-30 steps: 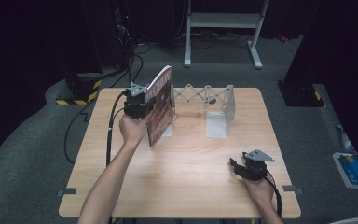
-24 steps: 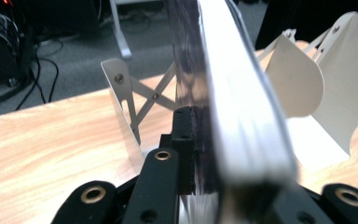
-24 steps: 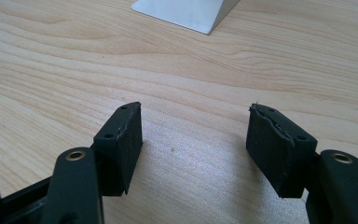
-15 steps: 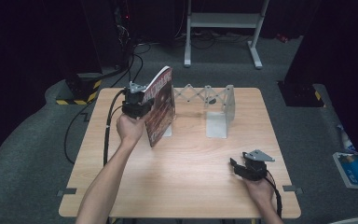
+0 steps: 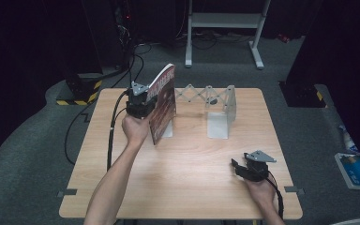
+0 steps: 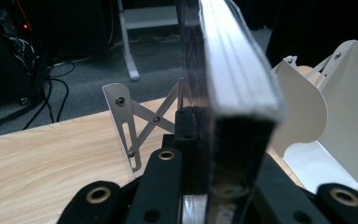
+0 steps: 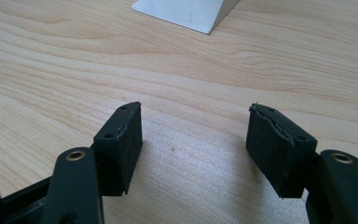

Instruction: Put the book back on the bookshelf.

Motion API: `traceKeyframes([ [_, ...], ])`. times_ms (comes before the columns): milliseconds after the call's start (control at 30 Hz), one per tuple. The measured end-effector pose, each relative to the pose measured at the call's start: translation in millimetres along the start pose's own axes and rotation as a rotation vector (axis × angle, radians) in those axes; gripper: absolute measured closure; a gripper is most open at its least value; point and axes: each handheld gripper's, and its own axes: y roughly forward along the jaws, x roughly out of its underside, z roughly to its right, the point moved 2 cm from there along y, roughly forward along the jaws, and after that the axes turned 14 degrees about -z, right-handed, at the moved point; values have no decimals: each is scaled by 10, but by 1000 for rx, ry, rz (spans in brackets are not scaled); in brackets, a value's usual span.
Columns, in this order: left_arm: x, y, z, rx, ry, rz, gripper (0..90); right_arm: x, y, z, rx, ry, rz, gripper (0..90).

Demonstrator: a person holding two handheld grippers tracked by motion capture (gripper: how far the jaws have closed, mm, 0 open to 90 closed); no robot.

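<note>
A thick book with a dark red cover stands tilted on its lower edge at the left end of a white expanding book rack. My left gripper is shut on the book's near edge, about halfway up. In the left gripper view the book's page block rises between the black jaws, with a finger pressed against its cover. My right gripper rests low over the table near the front right, open. Its two pads stand wide apart over bare wood with nothing between them.
The rack's scissor links span between its two white end plates at the back of the wooden table. The right end plate stands beyond the book. Cables trail off the table's left side. A stand is on the floor behind.
</note>
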Motion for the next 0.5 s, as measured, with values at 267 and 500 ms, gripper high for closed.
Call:
traceKeyframes([
  [267, 32, 17, -26, -2, 0, 2, 836, 0, 1, 1, 0, -1, 0, 361],
  [500, 70, 11, -93, 8, -10, -3, 830, 0, 1, 0, 0, -1, 1, 361],
])
